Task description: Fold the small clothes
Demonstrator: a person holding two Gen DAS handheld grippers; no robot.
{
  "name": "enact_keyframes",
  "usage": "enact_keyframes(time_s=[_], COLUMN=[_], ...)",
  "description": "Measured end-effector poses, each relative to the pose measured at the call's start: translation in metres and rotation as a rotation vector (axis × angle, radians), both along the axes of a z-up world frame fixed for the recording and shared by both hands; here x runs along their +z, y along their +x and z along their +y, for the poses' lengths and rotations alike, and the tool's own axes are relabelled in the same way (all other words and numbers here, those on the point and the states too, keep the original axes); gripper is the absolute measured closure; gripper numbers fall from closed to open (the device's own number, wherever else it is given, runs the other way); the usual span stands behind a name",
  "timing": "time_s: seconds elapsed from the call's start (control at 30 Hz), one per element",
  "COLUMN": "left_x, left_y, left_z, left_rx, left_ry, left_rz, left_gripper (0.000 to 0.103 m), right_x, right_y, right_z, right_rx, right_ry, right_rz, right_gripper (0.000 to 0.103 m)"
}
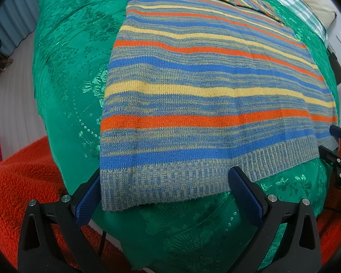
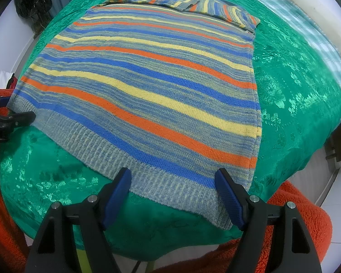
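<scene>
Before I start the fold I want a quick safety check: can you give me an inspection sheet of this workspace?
Surface: green patterned cloth over an orange fleece blanket.
Job's things: striped sweater lies flat, sleeves folded across its far end.
Clutter: nothing seen on the cloth.
Grippers: left gripper open at the hem's left corner; right gripper open at the right corner.
Cables: thin dark cable below the left gripper.
Surroundings: plaid fabric and a pillow beyond.
</scene>
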State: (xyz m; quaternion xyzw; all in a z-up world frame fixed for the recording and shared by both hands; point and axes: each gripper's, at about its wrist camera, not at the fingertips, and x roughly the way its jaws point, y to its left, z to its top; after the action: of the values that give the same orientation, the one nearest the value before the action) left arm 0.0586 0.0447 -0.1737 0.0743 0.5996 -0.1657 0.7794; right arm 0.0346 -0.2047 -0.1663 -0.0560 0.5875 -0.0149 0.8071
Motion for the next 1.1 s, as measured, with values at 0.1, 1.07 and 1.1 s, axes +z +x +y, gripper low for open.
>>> enact_keyframes(time_s=[0.1, 1.07, 1.1], left_x=[0.001, 0.036, 0.043], left_y=[-0.001, 0.074, 0.088], left_z=[0.000, 0.013, 0.015], left_rx=[0.000, -0.034, -0.010], left_ry=[0.000, -0.112, -0.175], left_rz=[0.000, 0.181, 0.193], left_gripper=[0.000, 0.099, 0.099], right_x=[0.000, 0.036, 0.043], right_y=[0.000, -0.002, 0.003], right_z=[0.000, -0.120, -0.127], right_rx=[-0.001, -0.197, -0.208], right_ry=[-0.001, 0.664, 0.711], right_rz=[0.000, 0.088, 0.058], right_gripper=[0.026, 0.097, 0.097])
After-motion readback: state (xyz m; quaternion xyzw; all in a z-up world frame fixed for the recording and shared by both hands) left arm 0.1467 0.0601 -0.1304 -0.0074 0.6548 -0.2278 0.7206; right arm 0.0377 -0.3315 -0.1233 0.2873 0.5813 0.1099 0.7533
